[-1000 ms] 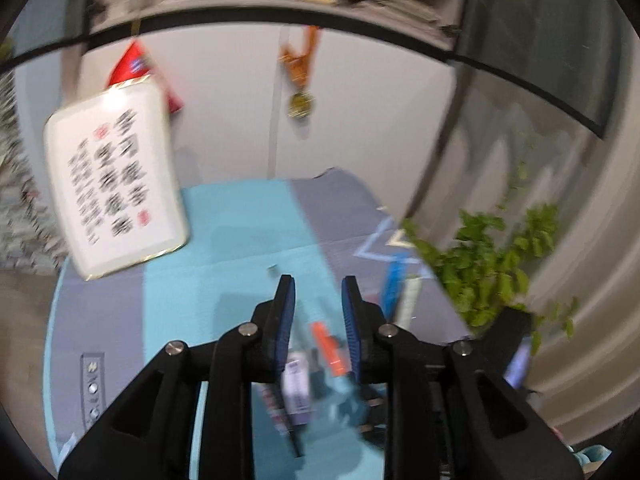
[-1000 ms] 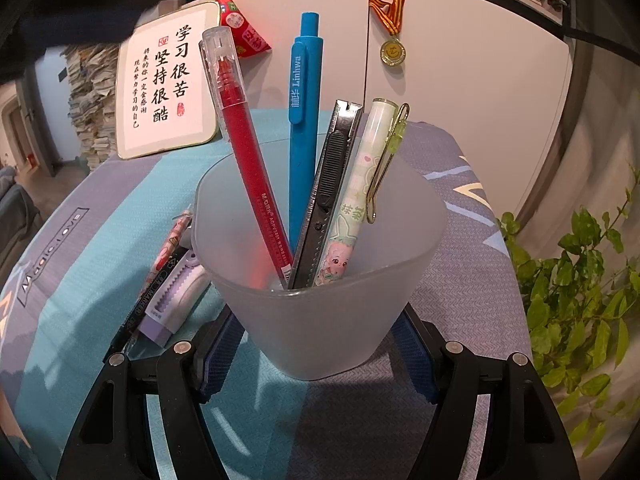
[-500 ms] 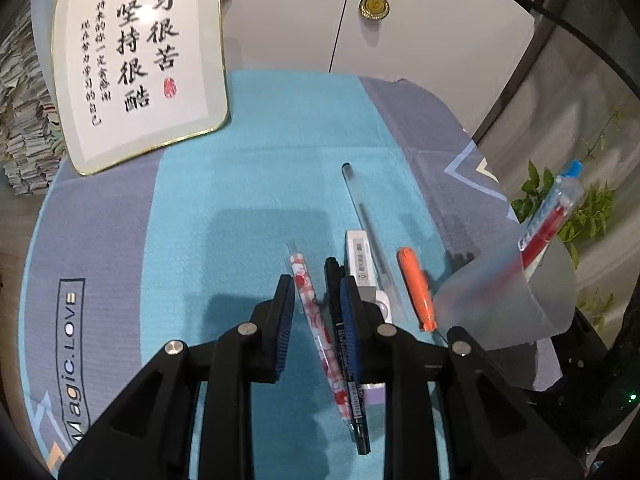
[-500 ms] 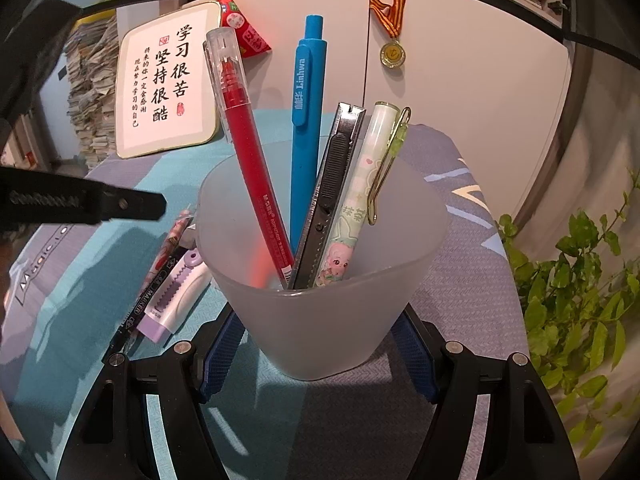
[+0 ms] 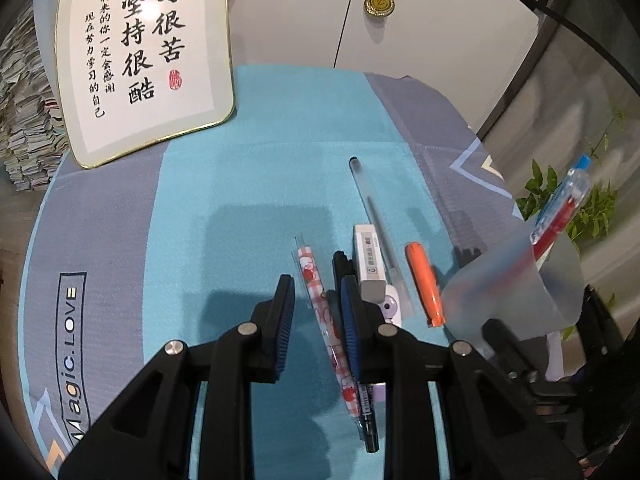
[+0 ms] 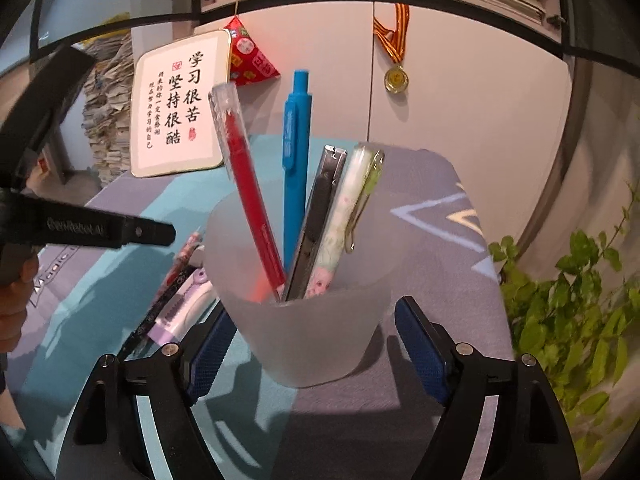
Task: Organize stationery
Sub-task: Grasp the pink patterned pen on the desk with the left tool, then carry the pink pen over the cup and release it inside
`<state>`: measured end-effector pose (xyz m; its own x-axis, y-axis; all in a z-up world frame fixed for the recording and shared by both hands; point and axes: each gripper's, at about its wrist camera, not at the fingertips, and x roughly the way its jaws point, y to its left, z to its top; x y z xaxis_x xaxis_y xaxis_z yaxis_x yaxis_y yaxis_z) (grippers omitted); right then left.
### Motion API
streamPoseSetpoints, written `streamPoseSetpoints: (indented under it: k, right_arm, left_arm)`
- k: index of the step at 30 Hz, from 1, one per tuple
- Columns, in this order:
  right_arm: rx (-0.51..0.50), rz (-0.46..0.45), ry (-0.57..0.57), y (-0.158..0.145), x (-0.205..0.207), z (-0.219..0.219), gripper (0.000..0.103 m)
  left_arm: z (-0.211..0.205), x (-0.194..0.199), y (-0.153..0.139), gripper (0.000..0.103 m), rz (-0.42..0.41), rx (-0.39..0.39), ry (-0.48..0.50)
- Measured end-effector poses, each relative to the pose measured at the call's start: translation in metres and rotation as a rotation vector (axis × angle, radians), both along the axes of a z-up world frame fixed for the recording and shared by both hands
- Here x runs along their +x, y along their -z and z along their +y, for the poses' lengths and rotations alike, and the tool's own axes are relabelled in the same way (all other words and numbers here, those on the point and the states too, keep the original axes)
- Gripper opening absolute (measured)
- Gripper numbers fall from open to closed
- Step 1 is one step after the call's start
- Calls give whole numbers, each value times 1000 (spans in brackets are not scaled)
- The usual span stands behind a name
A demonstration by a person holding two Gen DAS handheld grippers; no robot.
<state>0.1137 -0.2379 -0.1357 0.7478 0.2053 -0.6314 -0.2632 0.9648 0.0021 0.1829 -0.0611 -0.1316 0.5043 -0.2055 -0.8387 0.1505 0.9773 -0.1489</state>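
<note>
Right gripper has just been opening; its blue pads are now standing clear of the frosted cup, which is sitting between them on the cloth, gaps showing on both sides. In the cup, leaning upright: red pen, blue pen, utility knife, and a pale patterned pen with a clip.

Left gripper is pointing down over the loose items, jaws a narrow gap apart, nothing clamped. The pink checked pen is lying on the teal mat in that gap, closer to the right pad; whether a pad is touching it, cannot tell. A black marker is lying just right of it, partly hidden under the right finger. Further right in order: white eraser with a purple correction tape at its near end, clear pen running farther away, orange pen, then the cup at the right edge.

From the right wrist view, the left gripper's black arm is reaching in from the left, a hand behind it.

Far side: framed calligraphy board is leaning at the far left of the table, a medal is hanging on the white cabinet, a green plant is at the right.
</note>
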Motion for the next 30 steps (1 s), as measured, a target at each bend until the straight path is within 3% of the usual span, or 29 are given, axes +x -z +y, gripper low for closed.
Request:
streamPoseSetpoints:
  k: [2,5,26,30]
  right_arm:
    - [32,-15,-22,-4,2,-3,81]
    - [63,-34,-49,-5,3,-3,73]
    - [-35,-76,-37,-1,-6,10,72]
    - [-40,-76,-36,-1,-7,11,72]
  left_arm:
    - [-1,0,2,21,4,2,2]
    - [-2,0,5,21,6,3,1]
    - [-13,28,28,21,48,55,-99]
    - [-8,28,30,13,39,50,-102]
